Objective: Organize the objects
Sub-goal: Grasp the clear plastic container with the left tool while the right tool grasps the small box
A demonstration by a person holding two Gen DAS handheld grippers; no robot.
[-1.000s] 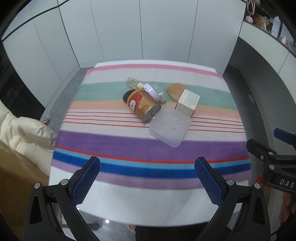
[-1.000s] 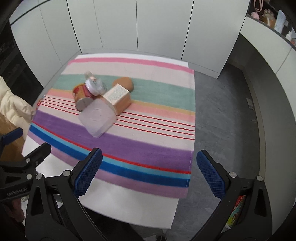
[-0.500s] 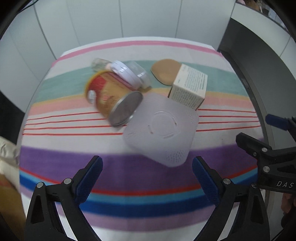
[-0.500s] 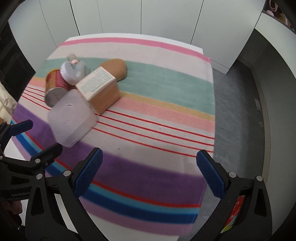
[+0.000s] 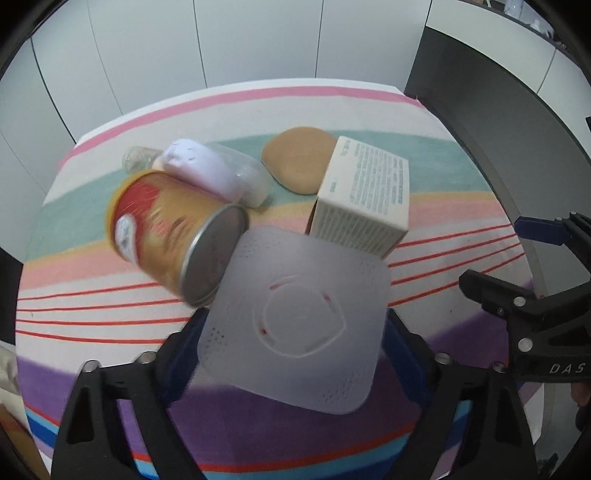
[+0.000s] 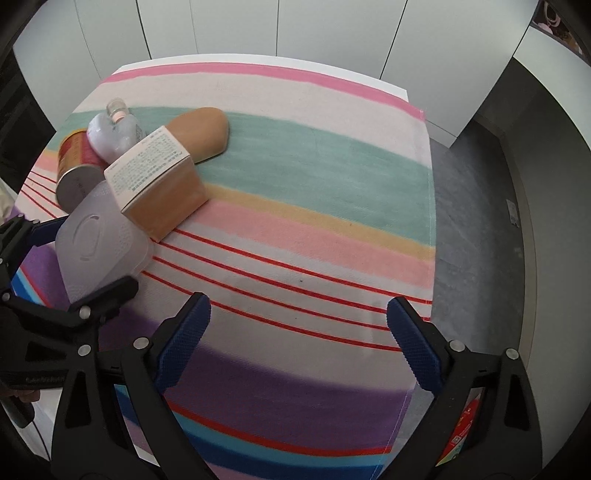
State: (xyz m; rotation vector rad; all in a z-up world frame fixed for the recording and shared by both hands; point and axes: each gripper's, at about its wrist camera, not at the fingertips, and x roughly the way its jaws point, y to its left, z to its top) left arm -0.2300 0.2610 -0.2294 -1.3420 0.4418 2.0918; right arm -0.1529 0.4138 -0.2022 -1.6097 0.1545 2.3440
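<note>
A frosted white square lid lies on the striped cloth, leaning on a red and tan can lying on its side and a cream box. Behind them lie a clear bottle with a lilac cap and a tan oval pad. My left gripper is open, its fingers on either side of the lid, partly hidden behind it. My right gripper is open and empty over bare cloth, right of the pile. The lid, box and pad also show in the right wrist view.
The cloth covers a white table with its right edge near a grey floor. White cabinet doors stand behind. The right gripper shows at the right of the left wrist view.
Both grippers have moved forward toward the pile. The left gripper's fingers now straddle the white lid, which fills the lower middle of its view.
</note>
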